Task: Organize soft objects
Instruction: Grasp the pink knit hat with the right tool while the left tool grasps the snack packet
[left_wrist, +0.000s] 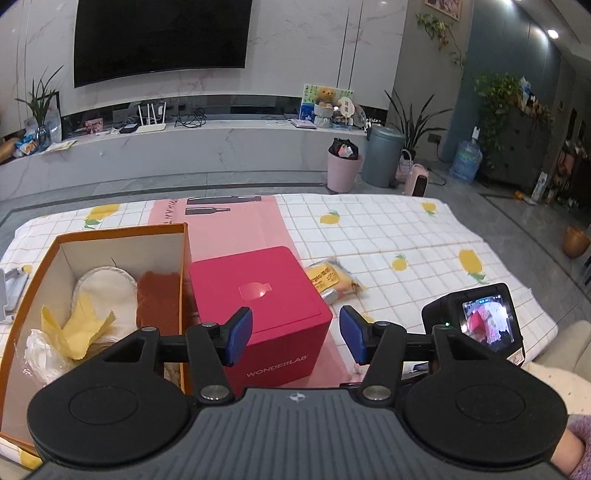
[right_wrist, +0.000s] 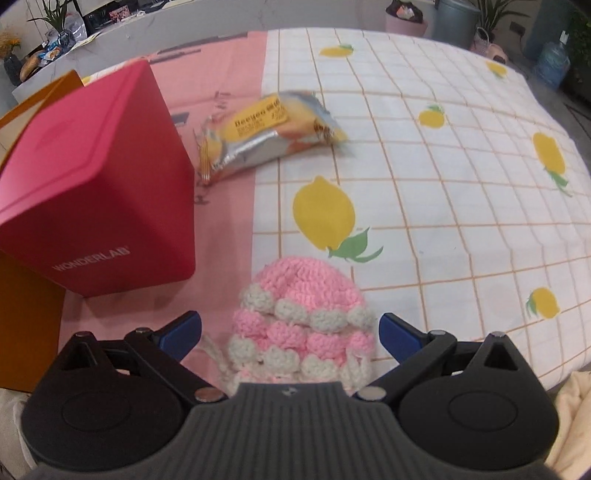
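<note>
The left gripper (left_wrist: 296, 334) is angled down toward the table, its blue pads (left_wrist: 239, 334) apart with nothing between them, hovering above the near edge of a red WONDERLAB box (left_wrist: 258, 314). Just left of that box stands an open orange box (left_wrist: 118, 230) holding a white round pad (left_wrist: 105, 286), a rust-brown piece (left_wrist: 159, 299) and yellow cloth (left_wrist: 79, 325). The right gripper (right_wrist: 290, 332) points steeply down, jaws wide, straddling a pink-and-white crocheted hat (right_wrist: 303, 321) that lies on the lemon-print tablecloth (right_wrist: 443, 184); the pads stand clear of the yarn on both sides. A yellow snack packet (right_wrist: 266, 133) lies farther off, beside the red box.
</note>
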